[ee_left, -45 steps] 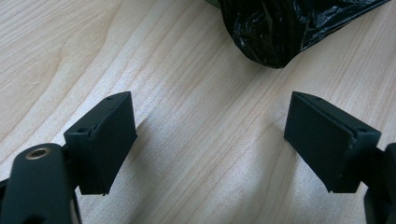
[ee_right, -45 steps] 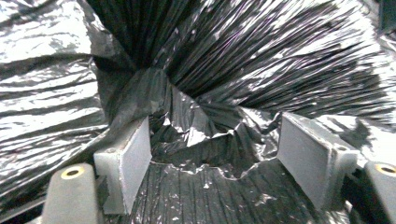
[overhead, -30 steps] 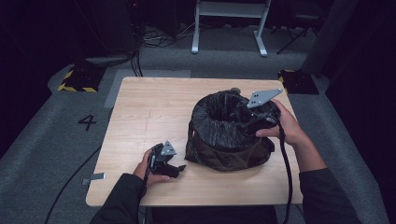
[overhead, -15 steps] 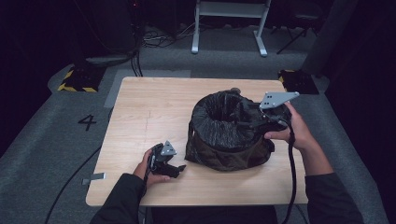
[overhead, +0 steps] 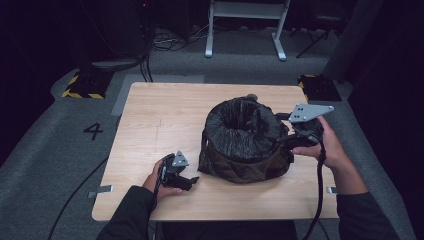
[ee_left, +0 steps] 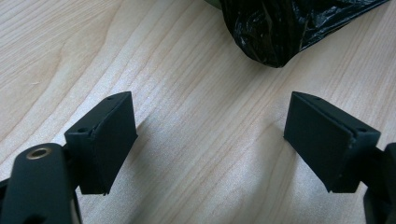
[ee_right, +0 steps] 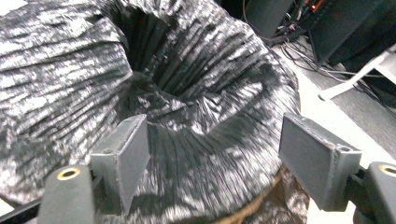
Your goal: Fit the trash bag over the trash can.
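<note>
A light wooden table (overhead: 165,120) holds a round bin lined with a crinkled black plastic bag (overhead: 242,132), standing right of centre. The liner is rolled outward over the rim, so the mouth gapes open like a thick ring.

The right gripper (ee_right: 212,158) hovers at the bin's right edge, level with the rolled rim. Its jaws stand wide apart with nothing between them; the glossy bag fills the space just beyond the pads.

The left gripper (ee_left: 210,140) rests low over the bare tabletop near the front edge, left of the bin and apart from it. Its jaws are also spread wide and hold nothing. A fold of the bag lies just ahead of them.

The work in hand looks like fitting or tidying the liner. To do it well, the right gripper should pinch only the rolled plastic, not the bin wall, and pull gently to avoid tearing. The left gripper could steady the base so the bin does not slide.
</note>
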